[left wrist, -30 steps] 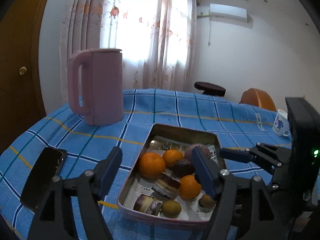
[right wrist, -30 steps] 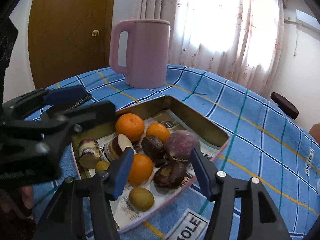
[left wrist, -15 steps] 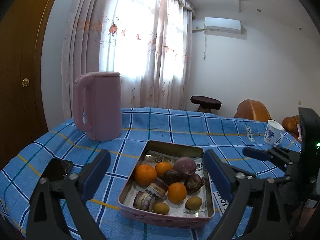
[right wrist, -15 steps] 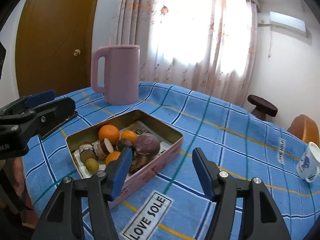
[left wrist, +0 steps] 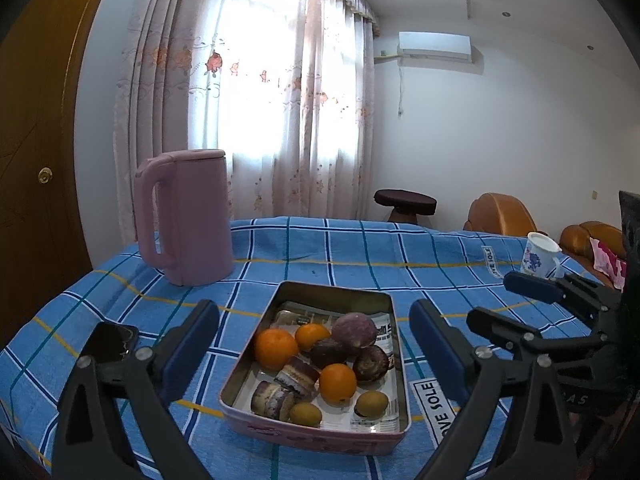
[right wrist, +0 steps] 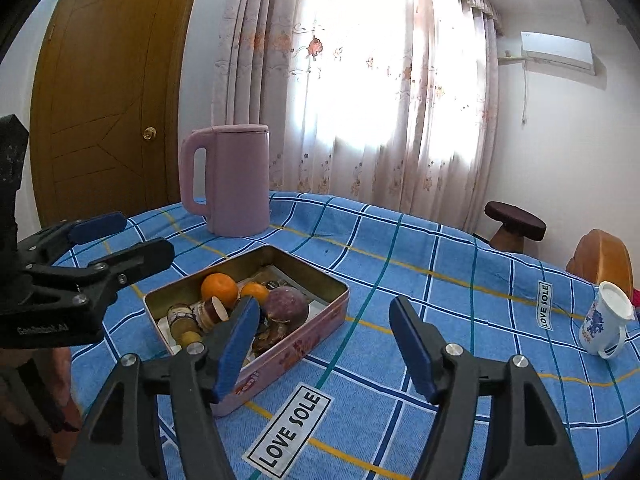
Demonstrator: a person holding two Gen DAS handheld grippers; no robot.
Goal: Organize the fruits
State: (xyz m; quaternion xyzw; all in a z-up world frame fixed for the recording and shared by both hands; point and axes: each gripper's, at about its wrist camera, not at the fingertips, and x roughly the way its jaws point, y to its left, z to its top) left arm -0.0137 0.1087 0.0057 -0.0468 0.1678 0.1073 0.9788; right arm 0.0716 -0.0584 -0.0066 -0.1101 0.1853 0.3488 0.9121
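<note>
The tin tray [left wrist: 394,360] is sitting near the table's [left wrist: 360,248] front edge, holding the fruits — three oranges [left wrist: 276,348], a purple round fruit [left wrist: 354,331], dark wrinkled ones and two small green ones [left wrist: 306,413]. The left gripper [left wrist: 314,354] and right gripper [right wrist: 322,346] are both hanging released and empty above the cloth. The oranges are looking firm and light, best pinched across the middle — the wrinkled ones are probably softer, wanting gentler pressure.

Both hand-held grippers, left [left wrist: 314,350] and right [right wrist: 324,344], gape (empty).
</note>
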